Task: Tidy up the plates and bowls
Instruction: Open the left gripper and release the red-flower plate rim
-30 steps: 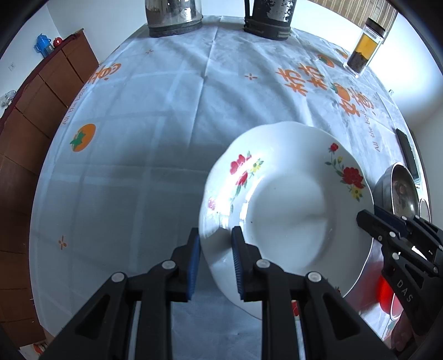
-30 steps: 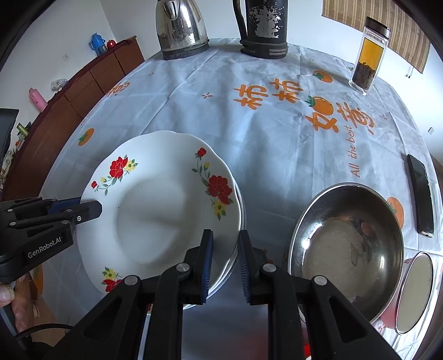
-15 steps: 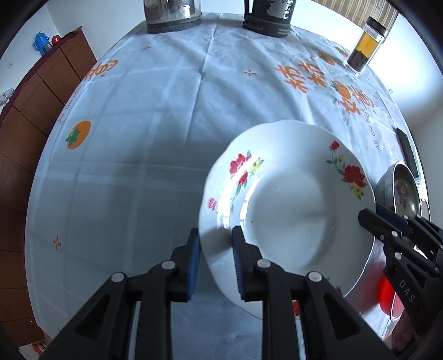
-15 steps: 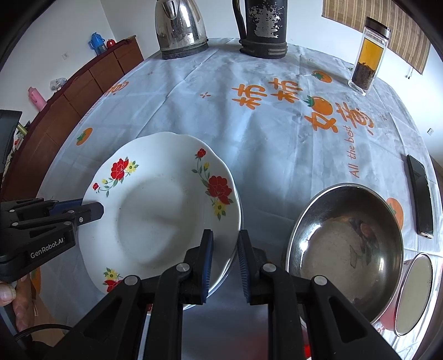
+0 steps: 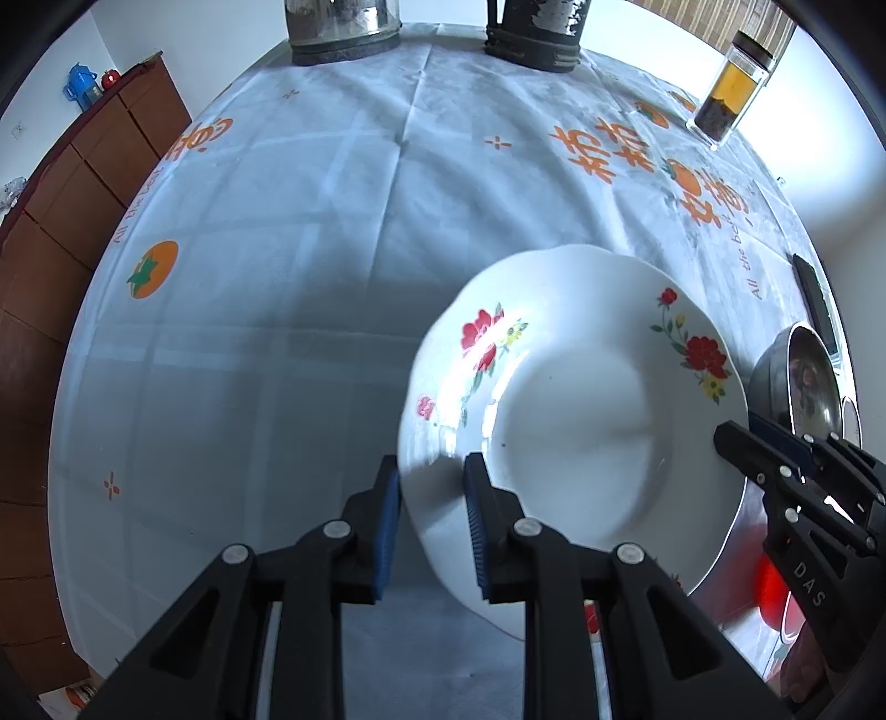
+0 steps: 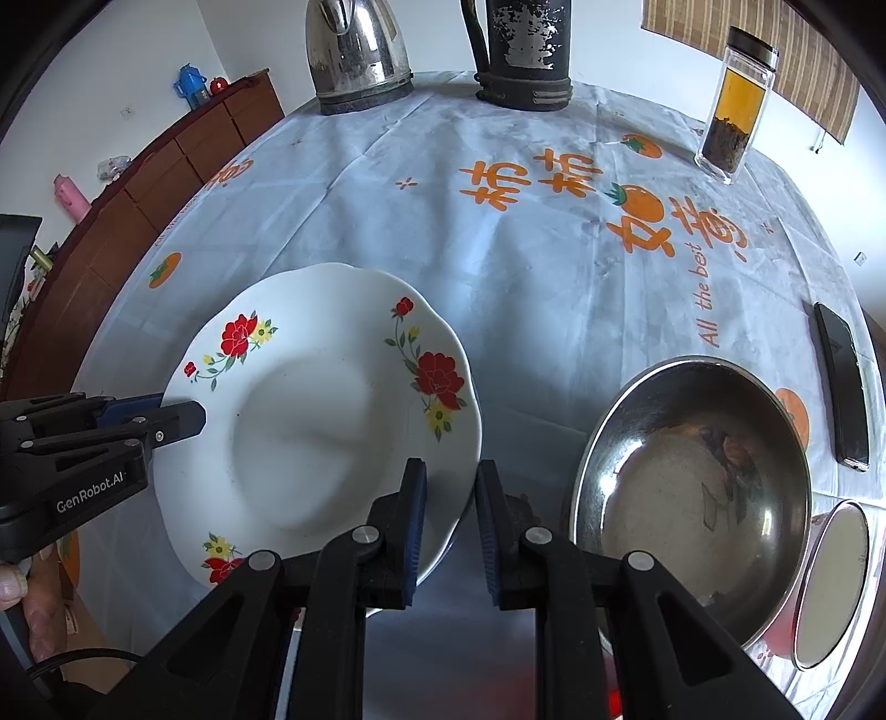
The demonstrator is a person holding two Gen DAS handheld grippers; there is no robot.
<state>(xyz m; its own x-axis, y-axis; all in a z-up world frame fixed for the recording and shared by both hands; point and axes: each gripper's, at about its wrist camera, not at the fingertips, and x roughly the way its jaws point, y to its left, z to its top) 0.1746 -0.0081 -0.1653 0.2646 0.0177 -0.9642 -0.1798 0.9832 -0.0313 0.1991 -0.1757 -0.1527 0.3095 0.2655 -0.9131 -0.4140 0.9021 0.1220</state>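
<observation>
Plate position: your flowered plate [image 5: 576,421] sits between both tongs, its left rim between the blue pads of your left tongs [image 5: 429,531] and its right rim between the pads of your right tongs [image 6: 449,526].
Left tongs: narrow, pinched on the plate's rim, with one pad above the rim and one outside it.
Right tongs: narrow, clamped on the opposite rim; in the left wrist view you see them [image 5: 736,437] at the plate's right edge.
Plate height: it seems to be carried just above the counter [image 6: 542,288], over the rim of another dish that shows under its right edge; whether the two touch you cannot tell.
Plate looks: white, shallow, with a scalloped edge, a plain well and sprays of red and yellow flowers around the border.
Neighbours: a steel bowl [image 6: 692,471] stands just beside the plate on its right, and a dark phone [image 6: 841,382] lies further right. A kettle [image 6: 357,50], a dark flask [image 6: 523,52] and a tea bottle [image 6: 736,99] stand well apart at the far side.
Change: since a second ago your grip matches, and the plate has barely shifted in either view.
</observation>
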